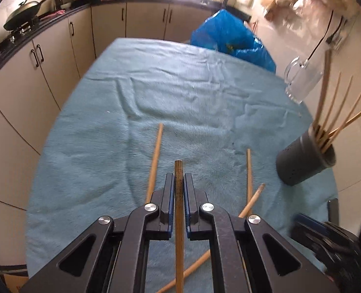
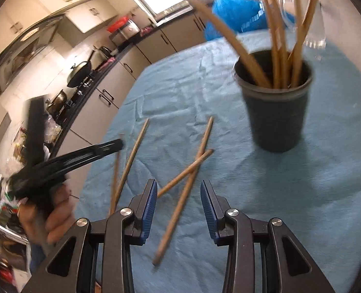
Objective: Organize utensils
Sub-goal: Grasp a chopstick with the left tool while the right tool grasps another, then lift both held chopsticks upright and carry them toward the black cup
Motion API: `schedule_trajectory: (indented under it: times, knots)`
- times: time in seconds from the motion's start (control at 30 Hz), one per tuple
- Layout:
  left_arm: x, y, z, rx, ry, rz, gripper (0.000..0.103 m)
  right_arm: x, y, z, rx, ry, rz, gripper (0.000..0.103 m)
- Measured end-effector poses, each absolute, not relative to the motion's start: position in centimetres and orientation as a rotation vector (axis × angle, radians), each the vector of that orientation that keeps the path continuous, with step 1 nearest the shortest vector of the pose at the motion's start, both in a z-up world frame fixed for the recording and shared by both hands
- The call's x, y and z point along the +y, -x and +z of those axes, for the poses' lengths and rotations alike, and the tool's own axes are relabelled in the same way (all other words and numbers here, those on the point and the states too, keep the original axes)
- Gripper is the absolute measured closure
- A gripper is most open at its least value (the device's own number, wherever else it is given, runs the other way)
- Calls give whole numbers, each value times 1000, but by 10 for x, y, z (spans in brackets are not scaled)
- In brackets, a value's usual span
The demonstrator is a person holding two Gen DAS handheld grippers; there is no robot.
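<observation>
My left gripper (image 1: 179, 183) is clamped on one chopstick (image 1: 179, 210), its long axis running straight out along the jaws toward 12 o'clock. The holder (image 1: 305, 158), already bristling with sticks, stands on the table (image 1: 156, 85) at 2 o'clock from those jaws. My right gripper (image 2: 178, 196), jaws apart and empty, hovers over the loose sticks (image 2: 180, 195), holder (image 2: 276, 112) at 1 o'clock.

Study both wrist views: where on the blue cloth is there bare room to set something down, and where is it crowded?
Free: the wide stretch of blue cloth between the kitchen cabinets, the blue bag and the glass mug; also the cloth right of the dark holder. Crowded: the near edge, where loose chopsticks lie crossed before the right gripper.
</observation>
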State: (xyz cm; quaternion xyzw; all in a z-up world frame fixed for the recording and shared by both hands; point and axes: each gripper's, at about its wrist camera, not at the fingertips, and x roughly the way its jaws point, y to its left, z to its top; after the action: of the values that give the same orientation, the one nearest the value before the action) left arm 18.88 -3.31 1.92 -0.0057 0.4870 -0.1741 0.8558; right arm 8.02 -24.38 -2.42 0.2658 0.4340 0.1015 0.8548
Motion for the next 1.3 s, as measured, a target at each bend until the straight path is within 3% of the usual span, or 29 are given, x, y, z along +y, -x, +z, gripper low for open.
schedule_trajectory:
  times: [0.27, 0.33, 0.4, 0.6, 1.07, 1.3]
  knots:
    - [-12, -176, 30, 986, 46, -386, 96, -237, -128, -53, 1038, -629, 22, 70]
    - [-7, -174, 31, 982, 56, -393, 96, -236, -134, -59, 1053, -623, -8, 73]
    - [-4, -173, 31, 976, 61, -399, 96, -235, -137, -59, 1046, -608, -37, 83]
    - [8, -171, 29, 970, 75, -405, 96, -233, -143, -48, 1016, -543, -81, 90]
    - [16, -178, 29, 972, 99, -396, 96, -204, -189, -50, 1048, -485, 98, 93]
    - [13, -168, 57, 904, 91, -407, 96, -204, -166, -9, 921, -479, 159, 94]
